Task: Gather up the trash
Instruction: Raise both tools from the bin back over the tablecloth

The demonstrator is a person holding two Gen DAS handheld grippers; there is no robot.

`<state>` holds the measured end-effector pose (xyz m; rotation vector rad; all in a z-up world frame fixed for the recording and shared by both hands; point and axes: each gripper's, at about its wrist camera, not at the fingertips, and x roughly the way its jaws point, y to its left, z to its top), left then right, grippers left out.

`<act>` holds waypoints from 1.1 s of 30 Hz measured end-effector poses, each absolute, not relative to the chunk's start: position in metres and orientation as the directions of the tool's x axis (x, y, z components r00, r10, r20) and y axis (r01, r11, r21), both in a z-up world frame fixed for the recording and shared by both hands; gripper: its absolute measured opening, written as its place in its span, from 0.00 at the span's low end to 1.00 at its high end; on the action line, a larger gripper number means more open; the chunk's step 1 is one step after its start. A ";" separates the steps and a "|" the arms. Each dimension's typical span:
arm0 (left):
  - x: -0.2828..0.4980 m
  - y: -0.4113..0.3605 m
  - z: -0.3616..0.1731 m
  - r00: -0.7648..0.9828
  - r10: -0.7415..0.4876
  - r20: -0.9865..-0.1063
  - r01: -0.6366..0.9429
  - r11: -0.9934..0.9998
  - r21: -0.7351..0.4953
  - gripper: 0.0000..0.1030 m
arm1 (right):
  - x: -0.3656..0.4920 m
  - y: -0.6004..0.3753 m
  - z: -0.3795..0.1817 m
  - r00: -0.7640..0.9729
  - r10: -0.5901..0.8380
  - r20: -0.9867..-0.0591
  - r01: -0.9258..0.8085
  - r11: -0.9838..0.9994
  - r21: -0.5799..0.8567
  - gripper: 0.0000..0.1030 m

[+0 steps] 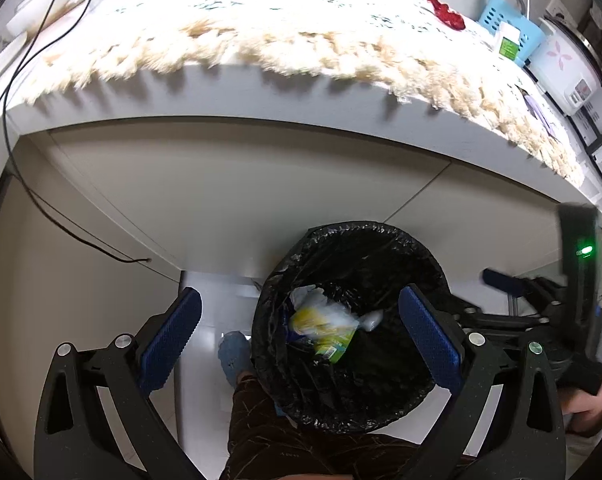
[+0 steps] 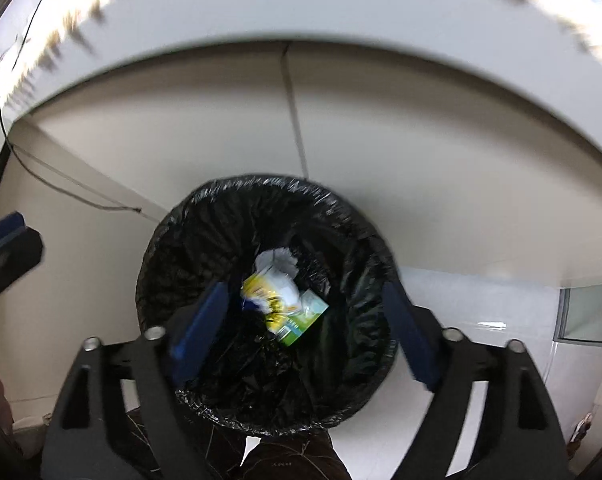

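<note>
cable [image 1: 19, 76] hangs down the left side of the tabletop [image 1: 229, 92] and trails across the pale panel below it. shaggy cream runner [image 1: 285, 50] covers the tabletop edge, its fringe hanging over the front. farther right on it: red scrap [image 1: 447, 12], blue basket [image 1: 509, 24] with a green-and-white carton [image 1: 509, 42] leaning at its front, then a white rice cooker [image 1: 569, 68] at the far right.

left gripper [image 1: 301, 338] hangs over the floor beside the tabletop, jaws wide apart, nothing between the blue pads [image 1: 169, 340]. trash bin [image 1: 353, 328] with a black liner sits directly below, its rim showing between and behind the pads. inside the bin: yellow-and-white wrapper [image 1: 317, 320], crumpled white tissue [image 1: 371, 320] just right of it, small green carton [image 1: 337, 352] touching the wrapper's lower edge. blue-shoed foot [image 1: 233, 354] stands on the tile just left of the bin.

right gripper [image 1: 541, 304] shows at the right edge of the left wrist view, near the bin rim, green light lit on its body.

from the right wrist view, the right gripper [image 2: 305, 332] also hangs above the same bin [image 2: 181, 248], jaws spread wide and empty, pads blurred. wrapper [image 2: 265, 292], tissue [image 2: 279, 260] and green carton [image 2: 305, 320] lie together at the bin's bottom. left gripper [image 2: 5, 240] pokes in at the left edge, well apart from the bin.
</note>
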<state>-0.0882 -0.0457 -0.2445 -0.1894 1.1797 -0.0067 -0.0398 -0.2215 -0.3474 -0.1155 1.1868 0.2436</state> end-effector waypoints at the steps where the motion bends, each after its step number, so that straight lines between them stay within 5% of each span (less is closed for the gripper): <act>1: -0.088 -0.047 -0.242 0.384 -0.112 -0.917 -0.088 0.984 -0.157 0.94 | -0.040 -0.225 -0.340 0.369 0.120 -0.922 -0.233 0.972 0.033 0.82; 9: -0.086 -0.052 -0.206 0.423 -0.117 -0.899 -0.072 0.984 -0.162 0.94 | -0.047 -0.244 -0.272 0.471 0.104 -0.876 -0.184 0.983 0.018 0.91; 33: -0.032 -0.057 -0.089 0.525 -0.177 -0.833 0.001 0.978 -0.207 0.94 | -0.038 -0.280 -0.121 0.673 0.079 -0.736 -0.111 0.994 0.005 0.91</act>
